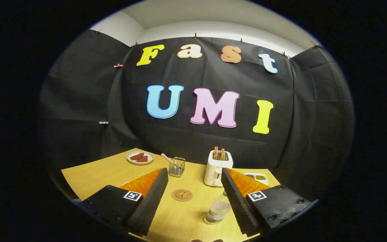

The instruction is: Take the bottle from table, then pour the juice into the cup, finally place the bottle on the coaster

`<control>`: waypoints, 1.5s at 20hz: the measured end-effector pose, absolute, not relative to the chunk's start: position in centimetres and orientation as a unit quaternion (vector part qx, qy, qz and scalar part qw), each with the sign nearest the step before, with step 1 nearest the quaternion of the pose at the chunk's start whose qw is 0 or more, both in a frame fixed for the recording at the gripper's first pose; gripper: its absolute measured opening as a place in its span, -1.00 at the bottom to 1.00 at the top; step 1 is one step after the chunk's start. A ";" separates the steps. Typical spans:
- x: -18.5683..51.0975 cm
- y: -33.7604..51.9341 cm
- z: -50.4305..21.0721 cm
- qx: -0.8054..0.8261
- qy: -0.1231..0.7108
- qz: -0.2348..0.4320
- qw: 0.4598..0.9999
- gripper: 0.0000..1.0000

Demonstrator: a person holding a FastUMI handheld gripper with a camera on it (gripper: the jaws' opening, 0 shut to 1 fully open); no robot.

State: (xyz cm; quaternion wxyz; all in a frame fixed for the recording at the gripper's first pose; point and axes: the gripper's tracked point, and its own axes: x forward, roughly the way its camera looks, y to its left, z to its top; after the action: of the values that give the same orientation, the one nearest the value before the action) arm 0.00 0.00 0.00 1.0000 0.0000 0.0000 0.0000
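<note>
Wooden table (pixel 113 174), gripper (pixel 193 198) spread wide, holding nothing, bottle (pixel 217 211) between fingers near right one, coaster (pixel 182 195) just ahead.

The bottle (pixel 218 210) is partly tucked behind the right finger (pixel 239 201), so its cap's hidden. Same finger covers part of a tray (pixel 258 176) beyond it, contents too small to tell.

Your gripper (pixel 193 198) hangs above the yellow table (pixel 96 174) with its fingers spread wide, holding nothing. The clear bottle (pixel 218 210) stands just inside your right finger, and the round coaster (pixel 182 194) lies between the fingers, slightly farther off. Beyond them you have a glass cup (pixel 177 166) with a straw, a white toaster (pixel 217 168) to its right, and a plate (pixel 140 157) far left.
</note>
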 end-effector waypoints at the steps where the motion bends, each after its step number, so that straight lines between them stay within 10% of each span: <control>1: -0.1 -0.2 0.1 0.001 0.002 -0.001 1.000 0.96; 30: 2.0 -4.8 -0.1 0.007 0.009 -0.039 0.999 0.96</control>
State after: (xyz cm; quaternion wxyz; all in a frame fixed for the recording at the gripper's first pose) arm 1.96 -4.83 -0.12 0.9992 0.0065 0.0086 -0.0391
